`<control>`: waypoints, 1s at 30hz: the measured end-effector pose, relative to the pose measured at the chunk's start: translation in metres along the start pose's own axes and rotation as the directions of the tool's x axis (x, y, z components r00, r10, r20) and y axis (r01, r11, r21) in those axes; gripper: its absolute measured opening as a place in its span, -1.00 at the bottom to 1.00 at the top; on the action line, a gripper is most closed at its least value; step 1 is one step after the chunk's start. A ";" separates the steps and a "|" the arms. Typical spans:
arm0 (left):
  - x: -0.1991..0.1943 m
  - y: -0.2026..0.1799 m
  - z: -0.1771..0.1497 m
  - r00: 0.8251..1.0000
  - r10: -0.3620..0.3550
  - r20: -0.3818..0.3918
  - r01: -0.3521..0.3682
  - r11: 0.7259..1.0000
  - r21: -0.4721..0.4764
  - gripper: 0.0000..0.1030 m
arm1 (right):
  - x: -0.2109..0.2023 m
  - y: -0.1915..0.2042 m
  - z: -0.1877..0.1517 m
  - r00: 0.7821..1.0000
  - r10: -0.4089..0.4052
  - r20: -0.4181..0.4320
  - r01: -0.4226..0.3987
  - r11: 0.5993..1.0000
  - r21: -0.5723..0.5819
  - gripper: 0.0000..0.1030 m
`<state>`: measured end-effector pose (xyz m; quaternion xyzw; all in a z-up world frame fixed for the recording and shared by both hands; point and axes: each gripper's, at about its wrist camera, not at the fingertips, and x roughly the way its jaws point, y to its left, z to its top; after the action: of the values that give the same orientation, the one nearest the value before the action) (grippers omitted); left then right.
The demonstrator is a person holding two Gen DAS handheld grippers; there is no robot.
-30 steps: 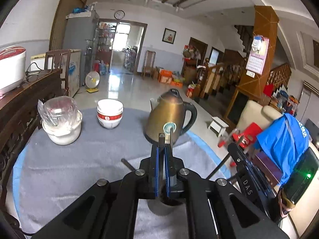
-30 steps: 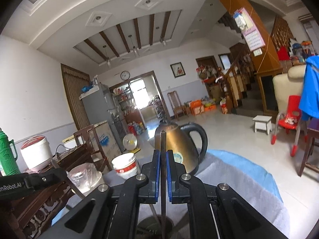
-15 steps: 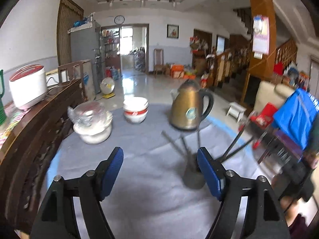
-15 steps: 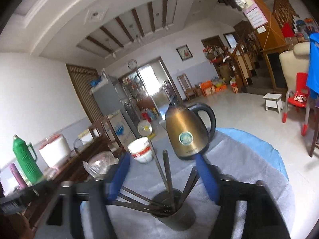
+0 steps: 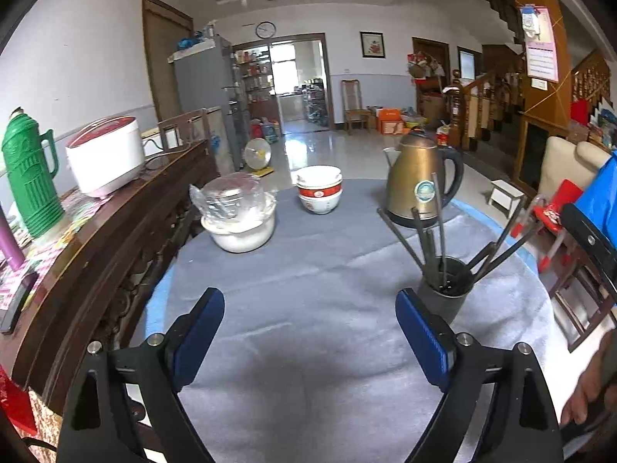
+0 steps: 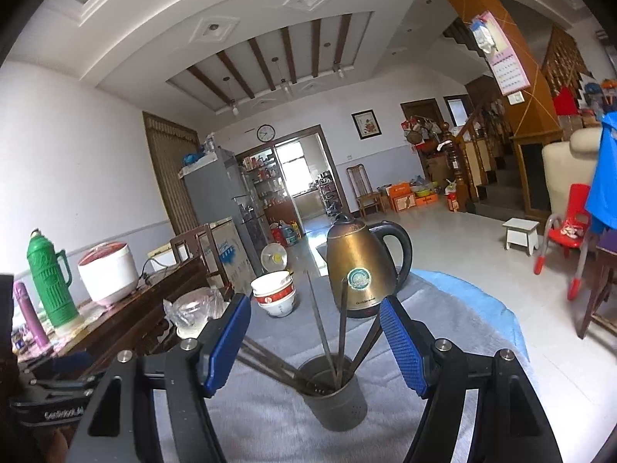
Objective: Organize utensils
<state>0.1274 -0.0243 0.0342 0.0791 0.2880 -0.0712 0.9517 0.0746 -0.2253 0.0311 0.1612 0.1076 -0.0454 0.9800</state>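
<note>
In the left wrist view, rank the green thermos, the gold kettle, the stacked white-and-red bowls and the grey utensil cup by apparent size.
1. Green thermos and gold kettle: about alike, and differing distance from the camera makes ranking unsure.
2. Grey utensil cup and stacked white-and-red bowls: similar, unranked.

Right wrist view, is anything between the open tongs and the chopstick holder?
Nothing visible. The right tongs are open with the holder just ahead, chopsticks fanning up between the fingers. The kettle and bowls sit beyond it.
</note>
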 end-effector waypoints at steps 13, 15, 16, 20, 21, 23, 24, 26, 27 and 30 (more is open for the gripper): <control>0.013 0.001 -0.015 0.995 0.079 -0.058 -0.079 0.997 0.007 0.82 | -0.007 0.006 -0.032 0.993 -0.043 -0.109 0.034 0.996 -0.083 0.43; 0.016 0.001 -0.019 0.994 0.086 -0.070 -0.085 0.996 0.013 0.82 | -0.006 0.003 -0.035 0.990 -0.065 -0.123 0.053 0.994 -0.093 0.43; 0.017 0.001 -0.021 0.993 0.089 -0.075 -0.088 0.996 0.016 0.82 | -0.005 0.001 -0.037 0.989 -0.073 -0.131 0.061 0.994 -0.096 0.43; 0.022 -0.001 -0.029 0.990 0.103 -0.099 -0.101 0.994 0.033 0.82 | -0.005 -0.006 -0.041 0.983 -0.101 -0.154 0.088 0.992 -0.089 0.43; 0.022 -0.002 -0.031 0.988 0.112 -0.104 -0.108 0.993 0.040 0.82 | -0.005 -0.006 -0.042 0.982 -0.106 -0.158 0.093 0.992 -0.087 0.43; 0.023 -0.004 -0.034 0.987 0.120 -0.108 -0.115 0.992 0.054 0.82 | -0.006 -0.009 -0.042 0.980 -0.113 -0.162 0.100 0.991 -0.084 0.43; 0.024 -0.005 -0.036 0.987 0.119 -0.112 -0.113 0.992 0.059 0.82 | -0.006 -0.009 -0.042 0.980 -0.114 -0.165 0.101 0.991 -0.083 0.43; 0.024 -0.006 -0.038 0.986 0.115 -0.119 -0.108 0.992 0.061 0.82 | -0.006 -0.006 -0.044 0.978 -0.116 -0.172 0.103 0.991 -0.085 0.43; 0.024 -0.006 -0.040 0.986 0.113 -0.123 -0.106 0.993 0.060 0.82 | -0.006 -0.005 -0.045 0.978 -0.119 -0.173 0.105 0.991 -0.086 0.43; 0.024 -0.005 -0.043 0.985 0.110 -0.132 -0.104 0.993 0.056 0.82 | -0.006 -0.002 -0.047 0.975 -0.121 -0.185 0.105 0.990 -0.094 0.43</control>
<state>0.1236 -0.0229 -0.0153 0.1223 0.3452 -0.0214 0.9303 0.0596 -0.2113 -0.0121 0.1172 0.2116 -0.0808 0.9669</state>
